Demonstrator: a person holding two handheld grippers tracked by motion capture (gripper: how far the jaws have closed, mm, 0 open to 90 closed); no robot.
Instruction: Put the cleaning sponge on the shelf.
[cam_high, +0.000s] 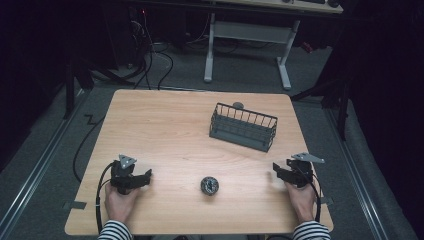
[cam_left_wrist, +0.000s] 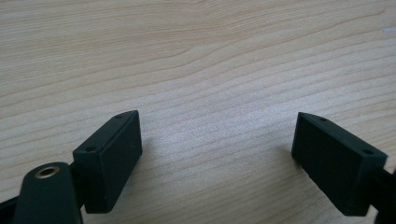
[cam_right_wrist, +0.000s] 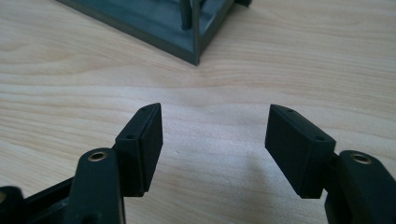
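A small dark round object lies on the wooden table near its front edge, between my two hands. My left gripper rests at the front left, open, with bare wood between its jaws. At the front right sits my right gripper, also open and empty, its jaws spread over bare wood. A dark wire basket stands at the back right of the table; its near corner lies ahead of the right gripper.
A small grey disc lies behind the basket. Cables trail off the table's left side onto the floor. A white desk frame stands beyond the table's far edge.
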